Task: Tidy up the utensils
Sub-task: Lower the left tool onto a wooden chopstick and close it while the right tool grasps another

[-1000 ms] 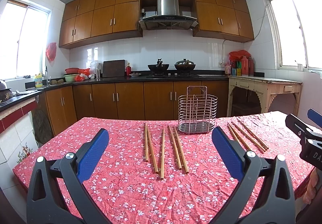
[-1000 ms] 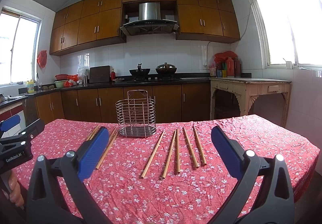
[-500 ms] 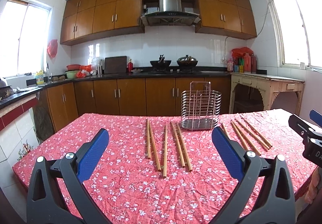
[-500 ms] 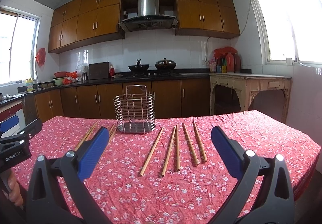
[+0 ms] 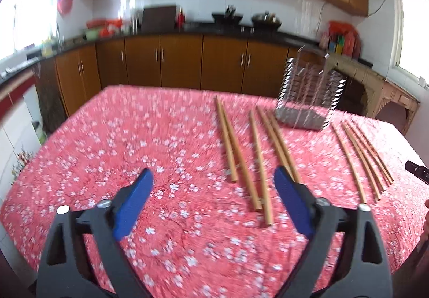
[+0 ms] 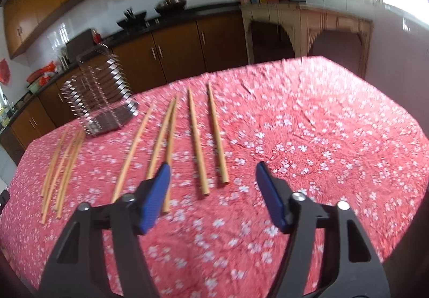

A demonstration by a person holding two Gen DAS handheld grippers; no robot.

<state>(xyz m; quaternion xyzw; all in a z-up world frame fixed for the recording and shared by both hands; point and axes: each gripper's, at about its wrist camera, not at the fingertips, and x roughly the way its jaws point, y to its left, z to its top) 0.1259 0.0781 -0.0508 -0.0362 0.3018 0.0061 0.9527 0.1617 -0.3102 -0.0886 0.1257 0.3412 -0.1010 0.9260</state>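
Both grippers are held w/ jaws spread wide and nothing gripped above a red floral tablecloth (image 5: pixel 134 137). The left gripper (image 5: pixel 213 192) is seen just short of five loose chopsticks (image 5: pixel 257 164); five more (image 6: pixel 195 137) lie just ahead of the right gripper (image 6: pixel 213 185). A wire utensil holder (image 5: pixel 308 99) is stood btwn the two groups, at the far edge.

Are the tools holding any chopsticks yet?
No. The left tool and right tool are both open and empty; the chopsticks lie on the tablecloth.

Floral-clothed table (image 5: pixel 134 137) – chopsticks (image 5: pixel 257 161), wire holder (image 5: pixel 308 99)
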